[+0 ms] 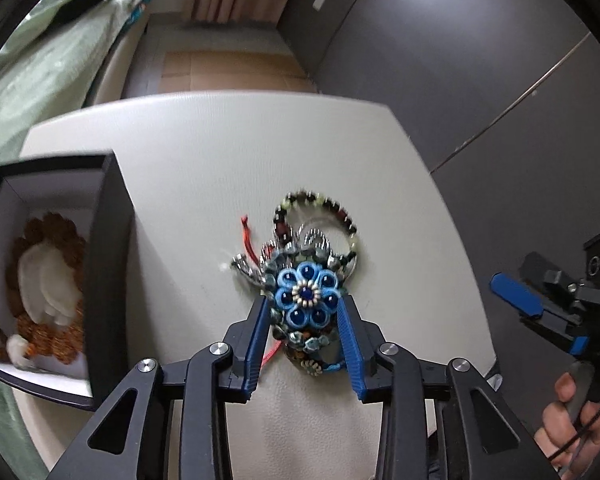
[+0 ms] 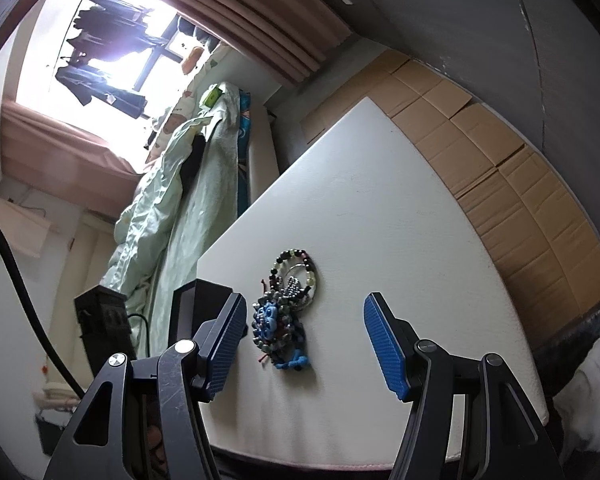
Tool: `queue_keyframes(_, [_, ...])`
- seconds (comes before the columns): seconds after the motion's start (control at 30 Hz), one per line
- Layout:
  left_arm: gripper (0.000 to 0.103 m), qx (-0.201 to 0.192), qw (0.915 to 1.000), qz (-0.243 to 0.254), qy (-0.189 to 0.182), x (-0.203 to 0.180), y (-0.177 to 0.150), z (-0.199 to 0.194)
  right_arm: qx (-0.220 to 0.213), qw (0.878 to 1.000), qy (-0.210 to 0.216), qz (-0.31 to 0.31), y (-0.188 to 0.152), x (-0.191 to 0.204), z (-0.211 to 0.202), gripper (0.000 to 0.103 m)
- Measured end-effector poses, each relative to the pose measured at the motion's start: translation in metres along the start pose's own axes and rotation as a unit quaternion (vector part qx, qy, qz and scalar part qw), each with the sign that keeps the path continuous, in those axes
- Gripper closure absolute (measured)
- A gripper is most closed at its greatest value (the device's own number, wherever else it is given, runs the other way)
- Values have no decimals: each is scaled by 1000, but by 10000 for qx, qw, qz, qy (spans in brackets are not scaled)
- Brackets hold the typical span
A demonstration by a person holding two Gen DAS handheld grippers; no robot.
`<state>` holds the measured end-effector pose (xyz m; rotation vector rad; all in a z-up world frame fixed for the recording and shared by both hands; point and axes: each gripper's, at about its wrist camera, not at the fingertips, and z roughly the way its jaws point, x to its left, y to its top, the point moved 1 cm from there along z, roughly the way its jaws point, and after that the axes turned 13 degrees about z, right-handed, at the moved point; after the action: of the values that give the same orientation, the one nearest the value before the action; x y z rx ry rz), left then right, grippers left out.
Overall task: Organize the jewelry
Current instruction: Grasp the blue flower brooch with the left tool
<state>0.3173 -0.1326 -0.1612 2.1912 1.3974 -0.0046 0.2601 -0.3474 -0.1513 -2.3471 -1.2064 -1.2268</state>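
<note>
A heap of jewelry lies on the white table (image 1: 220,152). On top is a blue flower piece (image 1: 306,296), behind it a beaded bracelet (image 1: 320,204) and a red cord (image 1: 247,236). My left gripper (image 1: 303,304) points down at the heap; its blue fingers stand either side of the flower with a thin gap, so it is open. A black box (image 1: 112,240) at the left holds a brown beaded piece (image 1: 48,280). My right gripper (image 2: 305,300) hangs open and empty over the table, short of the heap (image 2: 284,312) and the box (image 2: 198,308). One of its blue fingers (image 1: 516,296) shows at the right.
A bed with a pale green cover (image 1: 40,72) runs along the table's left side. Flat cardboard boxes (image 2: 500,168) lie past the far edge. A dark wall (image 1: 460,60) stands to the right. A person's hand (image 1: 568,412) grips the right tool's handle.
</note>
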Motion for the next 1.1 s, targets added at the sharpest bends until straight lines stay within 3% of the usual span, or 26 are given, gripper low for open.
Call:
queue_keyframes(0.1, [67,145,9998,-40,107,-1,-3,8,1,10000,-7,-15,1,0,0,41])
queue_keyframes(0.23, [67,282,9992,-259,-110,3,-7,18,15,10000,16,-7,0,0,1,41])
queue_keyframes(0.33, [70,89,9993,-354,-112,5,-6,9,23,10000,26,-2,0,0,1,41])
queue_keyframes(0.4, [86,-40,9992,-361,-178,5,-5,1,20,10000,33,3,0,-1,0,41])
queue_keyframes(0.47, [90,-126,9990,-339,-255,3,-4,-4,19,10000,31,-4,-1,-1,0,41])
queue_keyframes(0.67, [95,-189,9993,-185,-256,-4,-3,-6,53,10000,-10,-27,-1,-1,2,41])
queue_keyframes(1.1, [95,-991,9931,-38,-628,-2,7,-54,305,9993,-48,-223,-11,10,23,41])
